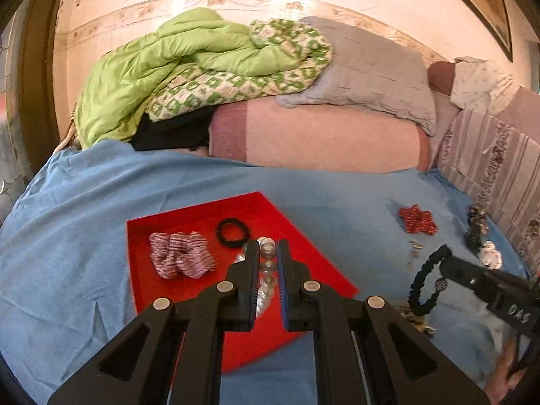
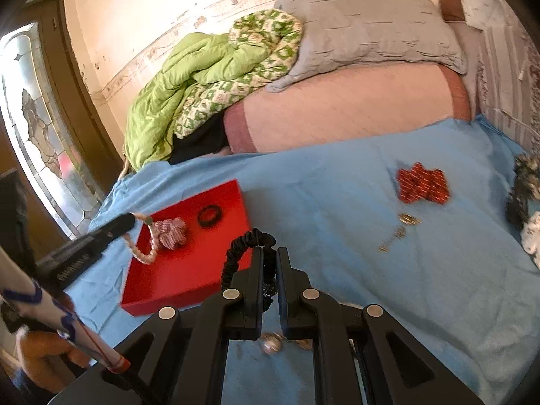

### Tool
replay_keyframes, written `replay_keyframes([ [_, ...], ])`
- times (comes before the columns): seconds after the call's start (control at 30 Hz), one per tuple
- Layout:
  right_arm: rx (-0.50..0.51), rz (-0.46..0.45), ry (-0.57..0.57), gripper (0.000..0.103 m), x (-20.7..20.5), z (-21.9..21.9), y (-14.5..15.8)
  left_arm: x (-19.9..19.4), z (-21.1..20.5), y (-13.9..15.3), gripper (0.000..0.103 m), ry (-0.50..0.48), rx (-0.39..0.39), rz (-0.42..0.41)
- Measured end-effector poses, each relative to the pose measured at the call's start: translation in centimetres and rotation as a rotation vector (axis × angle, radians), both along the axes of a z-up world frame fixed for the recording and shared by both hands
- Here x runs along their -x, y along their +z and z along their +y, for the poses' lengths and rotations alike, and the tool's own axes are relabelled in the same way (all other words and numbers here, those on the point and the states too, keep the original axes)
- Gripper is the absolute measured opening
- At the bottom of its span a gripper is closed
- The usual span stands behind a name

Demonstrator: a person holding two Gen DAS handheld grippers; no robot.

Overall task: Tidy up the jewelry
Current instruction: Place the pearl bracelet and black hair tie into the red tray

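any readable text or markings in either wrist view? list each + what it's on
"DAS": white letters on the side of the right tongs, seen in the left wrist view.
White lettering on the side of the left tongs, seen in the right wrist view: too blurred to read.
Nothing else carries text.

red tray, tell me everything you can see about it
The red tray is a shallow square box with low upright walls and a flat floor, matte, perhaps card or plastic. It lies flat on the blue sheet, toward its left. Inside rest a pink striped scrunchie and a black hair tie. The left hand-held gripper hangs above it, shut on a bead bracelet; whether the beads touch the tray is unclear.
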State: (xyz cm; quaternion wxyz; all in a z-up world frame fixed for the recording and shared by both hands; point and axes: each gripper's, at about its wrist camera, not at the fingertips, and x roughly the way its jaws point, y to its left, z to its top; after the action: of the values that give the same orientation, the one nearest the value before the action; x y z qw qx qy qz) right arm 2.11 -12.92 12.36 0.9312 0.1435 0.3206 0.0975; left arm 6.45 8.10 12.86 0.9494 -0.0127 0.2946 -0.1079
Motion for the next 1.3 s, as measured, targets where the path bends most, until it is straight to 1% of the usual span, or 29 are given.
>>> replay_keyframes([
  [0.07,0.007,0.013,0.023,0.008,-1.0,1.5,-0.2,-0.9,1.5,-1.0,0.010,0.011,0.018,0.037],
  [0.17,0.025,0.036,0.061,0.008,-2.6,4.0,-0.7,-1.9,3.5,-2.1,0.010,0.046,0.019,0.065],
  [0.27,0.039,0.060,0.105,0.008,-4.5,6.7,-1.0,-2.6,5.6,-2.9,0.010,0.078,0.045,0.094],
  [0.33,0.032,0.101,0.133,0.008,-6.4,8.2,-1.5,-2.9,6.6,-3.1,0.010,0.101,0.048,0.100],
  [0.4,0.026,0.133,0.136,0.008,-8.2,9.1,-1.9,-3.1,7.1,-3.3,0.010,0.114,0.047,0.103],
  [0.57,0.048,0.222,0.171,0.008,-12.8,11.9,-3.4,-3.8,8.5,-3.9,0.010,0.133,0.078,0.134],
  [0.67,0.055,0.254,0.170,0.008,-14.6,12.8,-4.3,-4.3,8.7,-4.3,0.010,0.144,0.102,0.155],
  [0.73,0.094,0.275,0.171,0.008,-16.1,13.8,-5.1,-4.5,8.3,-4.4,0.010,0.143,0.094,0.160],
  [0.87,0.148,0.313,0.155,0.009,-18.0,14.4,-6.4,-5.1,8.2,-4.9,0.010,0.156,0.087,0.188],
  [1.0,0.187,0.326,0.145,0.009,-18.8,14.5,-7.1,-5.6,8.9,-5.4,0.010,0.181,0.096,0.216],
  [1.2,0.195,0.359,0.119,0.009,-19.4,14.1,-8.5,-5.7,9.1,-5.8,0.010,0.199,0.089,0.238],
  [1.27,0.188,0.363,0.117,0.011,-19.4,13.8,-8.5,-5.7,9.1,-5.9,0.010,0.202,0.086,0.242],
  [1.3,0.179,0.365,0.118,0.017,-19.5,13.6,-8.5,-5.7,9.1,-5.9,0.010,0.202,0.085,0.242],
])
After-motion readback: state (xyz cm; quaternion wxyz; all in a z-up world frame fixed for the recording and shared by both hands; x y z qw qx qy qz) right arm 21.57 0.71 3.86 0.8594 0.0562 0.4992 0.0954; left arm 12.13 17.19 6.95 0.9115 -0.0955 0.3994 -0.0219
